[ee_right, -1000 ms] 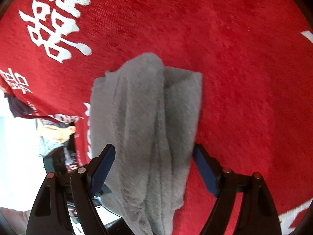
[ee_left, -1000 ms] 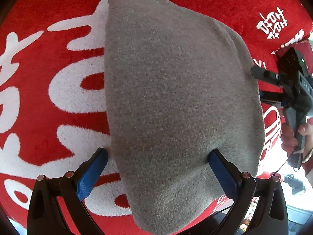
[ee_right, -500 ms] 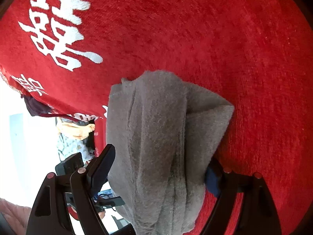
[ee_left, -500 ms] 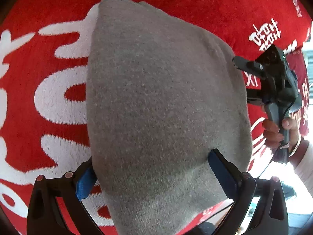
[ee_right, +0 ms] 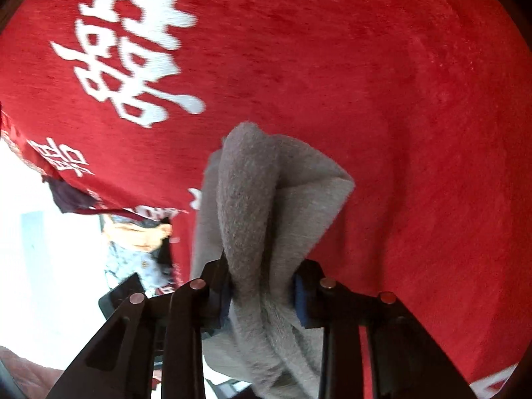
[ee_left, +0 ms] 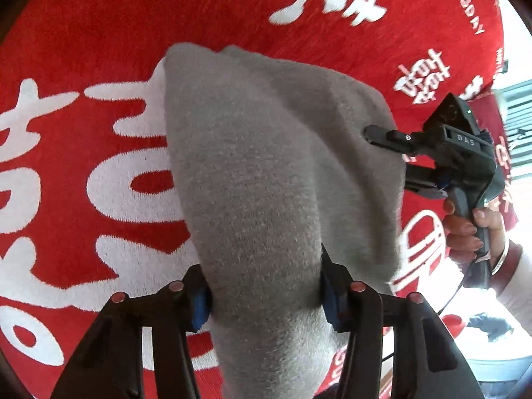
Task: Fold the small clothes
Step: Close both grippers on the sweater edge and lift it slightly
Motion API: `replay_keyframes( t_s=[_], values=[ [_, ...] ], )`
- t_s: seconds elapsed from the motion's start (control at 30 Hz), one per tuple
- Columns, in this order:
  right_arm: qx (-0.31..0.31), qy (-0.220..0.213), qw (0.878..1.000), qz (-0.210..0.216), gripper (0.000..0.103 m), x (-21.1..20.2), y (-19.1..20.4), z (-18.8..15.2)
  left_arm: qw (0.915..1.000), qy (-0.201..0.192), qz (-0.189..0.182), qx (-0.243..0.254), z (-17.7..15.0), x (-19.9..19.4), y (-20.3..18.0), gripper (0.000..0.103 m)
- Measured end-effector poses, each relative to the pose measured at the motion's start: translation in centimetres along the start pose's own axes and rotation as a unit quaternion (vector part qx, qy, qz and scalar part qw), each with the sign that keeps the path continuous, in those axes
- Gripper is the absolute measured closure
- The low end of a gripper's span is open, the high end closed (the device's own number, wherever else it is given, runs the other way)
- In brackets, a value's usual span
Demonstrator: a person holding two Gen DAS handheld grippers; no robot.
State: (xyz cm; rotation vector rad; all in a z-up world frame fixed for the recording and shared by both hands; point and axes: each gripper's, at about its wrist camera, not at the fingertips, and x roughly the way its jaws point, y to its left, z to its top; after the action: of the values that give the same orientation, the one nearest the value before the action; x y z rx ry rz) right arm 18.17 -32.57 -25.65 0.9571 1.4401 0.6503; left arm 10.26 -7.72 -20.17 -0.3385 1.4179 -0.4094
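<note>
A grey fleece cloth lies on a red table cover with large white characters. My left gripper has its jaws closing on the cloth's near end, and the blue pads press into its sides and bunch it narrow. In the right wrist view the cloth stands up in folds, pinched between the pads of my right gripper, whose jaws are also closing. The right tool's body shows in the left wrist view at the cloth's right edge, held by a hand.
The red cover spreads far beyond the cloth on all sides. Its edge drops off at the right of the left wrist view and at the lower left of the right wrist view, where a dark garment hangs.
Both pairs of jaws went from wide apart to pressed on the grey cloth. The cloth is now bunched and raised off the cover, and the left gripper has risen.
</note>
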Motion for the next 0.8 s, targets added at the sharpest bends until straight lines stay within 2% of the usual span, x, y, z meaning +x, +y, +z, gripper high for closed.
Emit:
replay_keyframes(
  t_s=[0.17, 0.33, 0.5, 0.6, 0.67, 0.73, 0.77, 0.8],
  values=[
    [-0.017, -0.003, 1.000, 0.018, 0.073, -0.1, 3.8, -2.1, 0.9994, -0.021, -0.024, 0.011, -0.9, -3.5, 0.1, 0.049],
    [-0.025, 0.003, 0.999, 0.033, 0.076, 1.4, 7.4, -4.6, 0.9989, -0.029, -0.036, 0.000, -2.9, -7.5, 3.3, 0.049],
    [-0.036, 0.023, 0.998, 0.042, 0.078, 5.9, 10.3, -7.2, 0.9993, -0.031, -0.017, -0.014, -5.5, -10.7, 7.5, 0.049],
    [-0.031, 0.039, 0.998, 0.038, 0.078, 9.4, 10.6, -8.5, 0.9994, -0.029, 0.009, -0.019, -7.5, -11.7, 10.8, 0.049],
    [-0.031, 0.048, 0.998, 0.012, 0.078, 11.8, 10.2, -9.0, 0.9987, -0.026, 0.040, -0.017, -8.4, -11.5, 12.6, 0.049],
    [-0.035, 0.049, 0.997, -0.047, 0.078, 13.4, 9.5, -9.1, 0.9966, -0.015, 0.078, -0.020, -9.2, -10.9, 14.5, 0.046],
    [-0.035, 0.043, 0.994, -0.091, 0.075, 13.8, 9.1, -9.1, 0.9959, -0.007, 0.084, -0.033, -9.7, -10.7, 15.8, 0.045],
    [-0.036, 0.032, 0.989, -0.140, 0.074, 13.4, 8.4, -8.9, 0.9954, -0.004, 0.085, -0.044, -9.9, -10.7, 16.4, 0.039]
  ],
)
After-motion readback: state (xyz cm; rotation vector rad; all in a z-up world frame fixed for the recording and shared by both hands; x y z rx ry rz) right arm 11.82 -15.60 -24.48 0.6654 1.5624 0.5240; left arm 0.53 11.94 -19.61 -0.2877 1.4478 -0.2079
